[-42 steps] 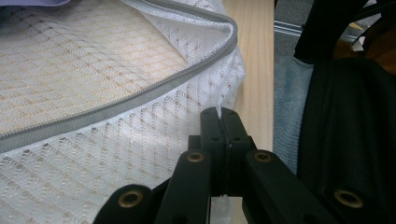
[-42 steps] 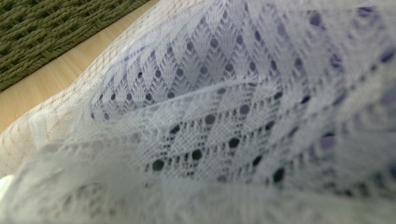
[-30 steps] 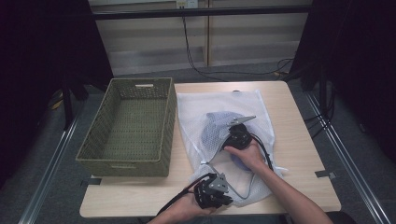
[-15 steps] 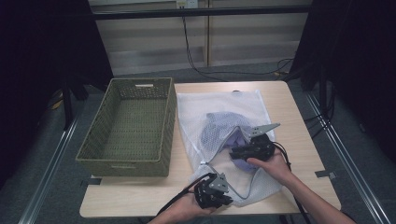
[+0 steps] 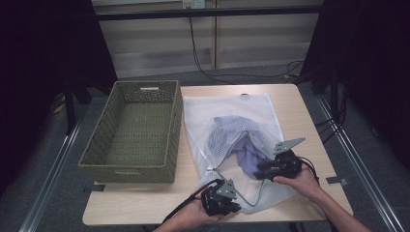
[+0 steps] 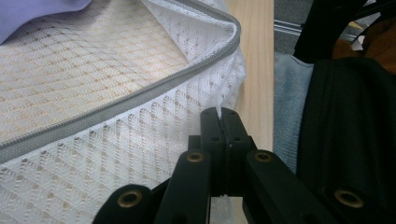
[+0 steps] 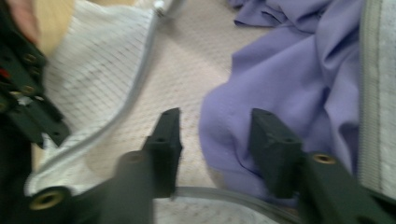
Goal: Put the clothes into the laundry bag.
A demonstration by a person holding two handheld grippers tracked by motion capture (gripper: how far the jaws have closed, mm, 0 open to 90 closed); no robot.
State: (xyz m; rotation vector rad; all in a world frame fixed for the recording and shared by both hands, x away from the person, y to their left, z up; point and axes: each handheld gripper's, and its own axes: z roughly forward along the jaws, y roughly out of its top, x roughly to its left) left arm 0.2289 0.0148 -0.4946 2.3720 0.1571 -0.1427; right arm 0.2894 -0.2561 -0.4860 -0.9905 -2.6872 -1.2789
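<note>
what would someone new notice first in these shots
First, the white mesh laundry bag spread over the table's right half, unzipped, with a purple garment spilling from its opening. The left tool is shut on the bag's near corner, while the right tool stands open at the garment, its jaws having just been opening. A woven basket sits left.

Wooden table (image 5: 309, 111) with basket (image 5: 133, 130), mesh bag (image 5: 227, 116)

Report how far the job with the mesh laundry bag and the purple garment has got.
Done: the mesh laundry bag lies unzipped on the table. In hand: the left gripper is shut on the bag's corner, pinning it, while the right gripper, whose jaws have just been opening, straddles a fold of the purple garment at the opening without pressing on it. Left: most of the garment remains inside the bag; the wicker basket holds nothing.
</note>
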